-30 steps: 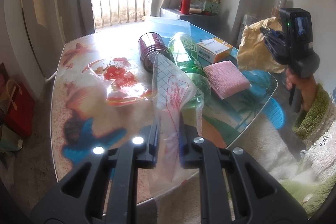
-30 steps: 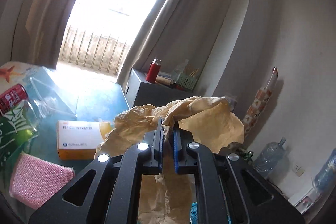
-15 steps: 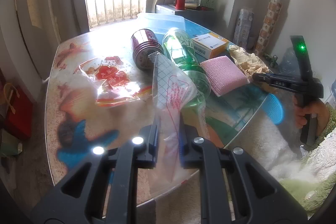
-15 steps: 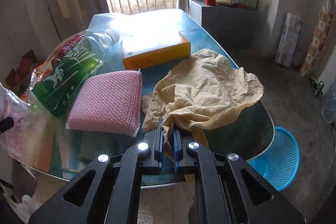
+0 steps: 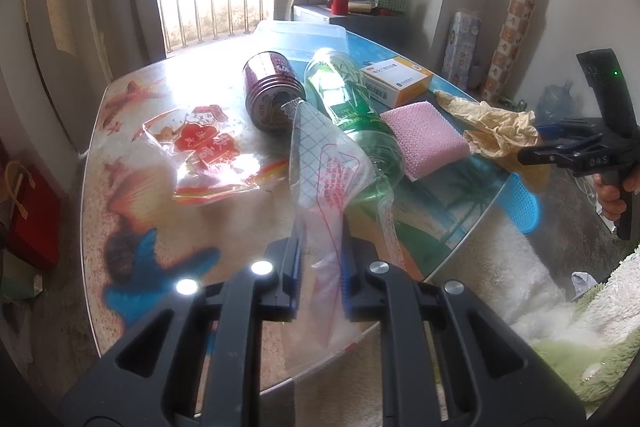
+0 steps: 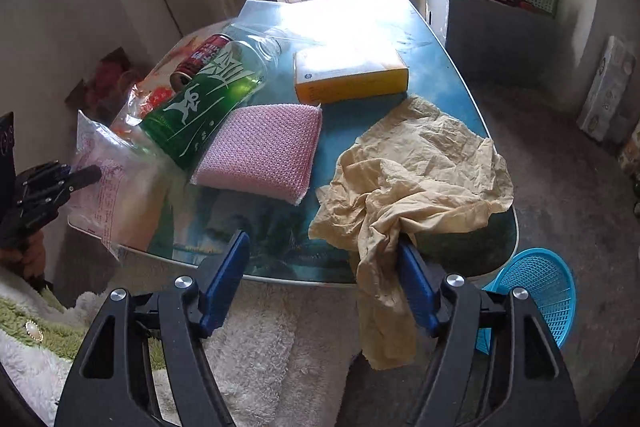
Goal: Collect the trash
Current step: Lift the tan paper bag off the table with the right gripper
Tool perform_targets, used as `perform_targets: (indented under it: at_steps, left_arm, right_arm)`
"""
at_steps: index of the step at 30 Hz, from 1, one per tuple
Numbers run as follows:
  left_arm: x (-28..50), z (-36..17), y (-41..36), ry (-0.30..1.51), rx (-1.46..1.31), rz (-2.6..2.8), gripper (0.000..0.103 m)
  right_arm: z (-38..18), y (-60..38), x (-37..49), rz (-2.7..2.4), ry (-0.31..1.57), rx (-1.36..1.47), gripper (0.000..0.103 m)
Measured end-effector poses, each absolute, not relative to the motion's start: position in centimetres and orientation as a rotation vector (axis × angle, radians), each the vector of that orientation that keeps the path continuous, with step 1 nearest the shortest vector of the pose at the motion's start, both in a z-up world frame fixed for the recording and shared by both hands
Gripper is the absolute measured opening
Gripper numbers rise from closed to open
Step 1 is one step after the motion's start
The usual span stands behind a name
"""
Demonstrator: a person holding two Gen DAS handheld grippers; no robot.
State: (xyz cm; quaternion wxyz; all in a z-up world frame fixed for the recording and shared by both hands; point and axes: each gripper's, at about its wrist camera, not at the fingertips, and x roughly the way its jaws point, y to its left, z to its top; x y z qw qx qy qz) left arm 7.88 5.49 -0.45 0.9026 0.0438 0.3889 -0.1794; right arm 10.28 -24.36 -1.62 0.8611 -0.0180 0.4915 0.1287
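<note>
Our left gripper (image 5: 318, 267) pinches a thin, slippery bag (image 5: 324, 179). Our right gripper (image 6: 320, 283) gapes wide; the paper (image 6: 416, 167) on the worktop (image 6: 448, 75) corner is light and crumply, so we'd grab its bunched fold.

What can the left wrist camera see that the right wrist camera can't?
Only the left wrist view shows the left gripper shut on the clear plastic bag, plus the full red-printed wrapper.

Only the right wrist view shows the right gripper open, and the whole blue basket.

Both show the green bottle, pink sponge and crumpled brown paper.
</note>
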Motion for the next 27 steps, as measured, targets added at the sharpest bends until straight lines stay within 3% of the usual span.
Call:
perform_targets:
  at_steps: [11, 15, 19, 27]
  left_arm:
    - [7.9, -0.5, 5.4, 0.801, 0.089, -0.373, 0.014]
    - [7.9, -0.7, 5.3, 0.801, 0.087, -0.373, 0.014]
    - [7.6, -0.6, 5.0, 0.797, 0.09, -0.382, 0.014]
    - [7.3, -0.5, 4.7, 0.795, 0.095, -0.389, 0.014]
  right_arm:
    - [1.1, -24.9, 11.0, 0.205, 0.912, -0.195, 0.075]
    - [0.1, -23.4, 11.0, 0.23, 0.853, -0.389, 0.087]
    - [-2.9, -23.8, 12.9, 0.297, 0.949, -0.458, 0.088]
    - [-5.6, -29.7, 18.0, 0.256, 1.017, -0.235, 0.088]
